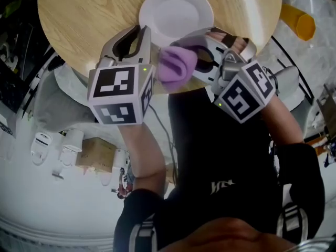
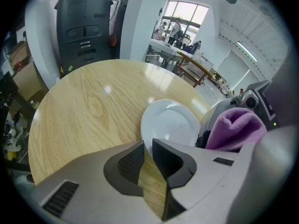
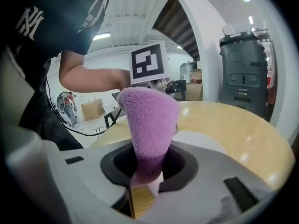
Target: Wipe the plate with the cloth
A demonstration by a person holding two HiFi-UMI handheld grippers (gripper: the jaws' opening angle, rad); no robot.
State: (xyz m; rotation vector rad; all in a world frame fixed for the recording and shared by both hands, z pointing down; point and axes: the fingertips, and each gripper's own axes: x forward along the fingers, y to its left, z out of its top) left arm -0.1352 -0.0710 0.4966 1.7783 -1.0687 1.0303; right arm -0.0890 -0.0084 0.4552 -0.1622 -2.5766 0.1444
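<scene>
Right gripper (image 3: 147, 171) clamps the purple cloth (image 3: 149, 120), folded, held just off the near rim of the white plate (image 1: 176, 9) on the round wooden surface (image 1: 84, 20). Left gripper (image 2: 148, 146) jaws narrowly apart at the plate's rim, wood visible between. Dark shirt (image 3: 32, 20) reads "NY".

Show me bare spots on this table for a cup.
The table is bare left of the plate and beyond it to the far rim. The near edge is crowded: left gripper, right gripper and cloth by the plate.
</scene>
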